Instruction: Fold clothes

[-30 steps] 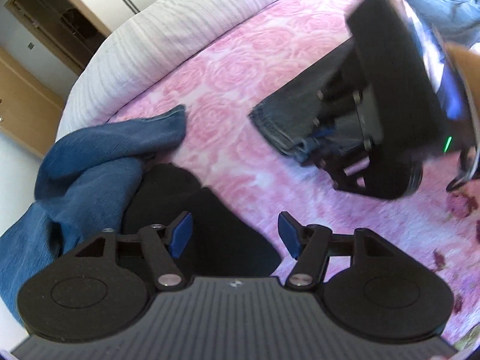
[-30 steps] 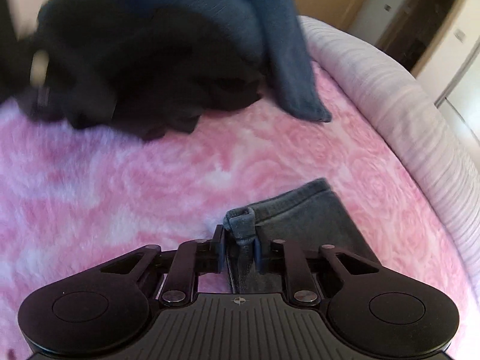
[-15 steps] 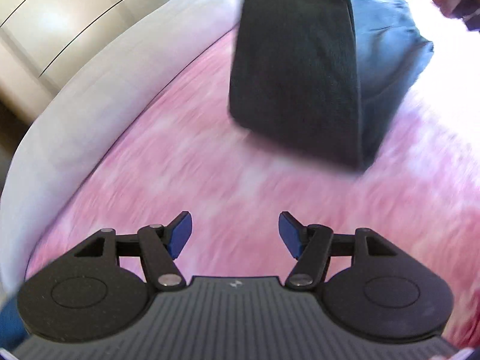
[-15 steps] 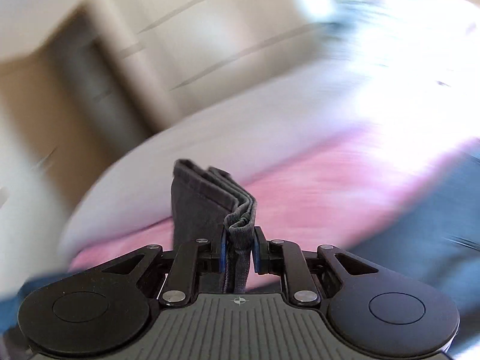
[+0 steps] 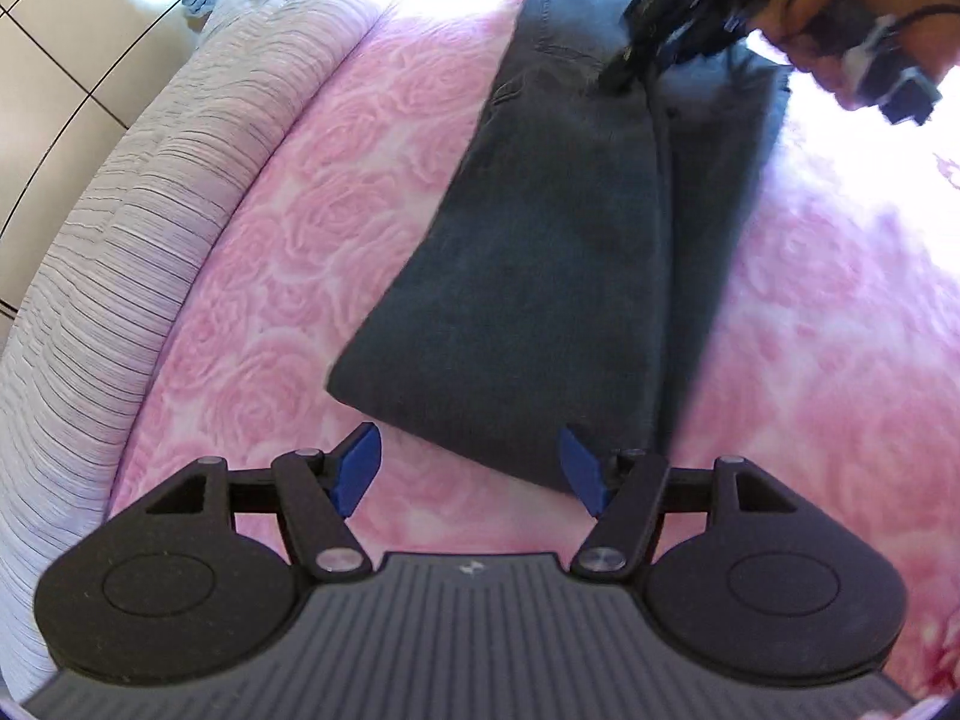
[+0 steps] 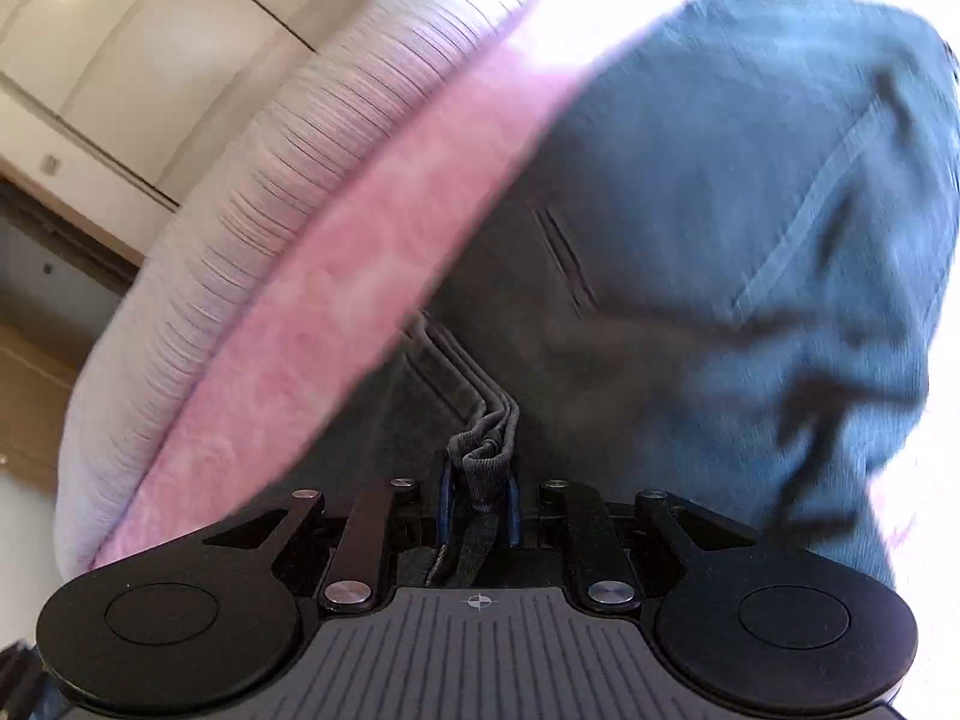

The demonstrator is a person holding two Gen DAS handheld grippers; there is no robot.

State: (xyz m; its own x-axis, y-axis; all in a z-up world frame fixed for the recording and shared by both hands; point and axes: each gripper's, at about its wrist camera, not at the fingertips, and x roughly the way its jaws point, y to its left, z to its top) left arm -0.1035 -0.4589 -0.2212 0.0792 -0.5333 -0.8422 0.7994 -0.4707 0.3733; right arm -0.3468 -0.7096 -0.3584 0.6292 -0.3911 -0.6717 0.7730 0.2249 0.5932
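Dark grey jeans (image 5: 540, 276) lie folded lengthwise on a bed's pink rose-patterned blanket (image 5: 288, 276), the fold's near edge just ahead of the left tongs (image 5: 471, 468). Their blue pads stand wide apart and hold nothing, one pad over the blanket, the other over the denim's near corner. At the far end, the right tongs (image 6: 478, 495) are clamped on a bunched hem of the same jeans — stacked layers of dark denim pinched between the blue pads, the fabric beyond blurred. From the left wrist view, that device appears as a dark shape at the garment's far end, gripped by a person's hand (image 5: 840, 30). A pale ribbed bedspread (image 5: 138, 228) borders the blanket — beyond it, cream cabinet panels (image 6: 108, 42).
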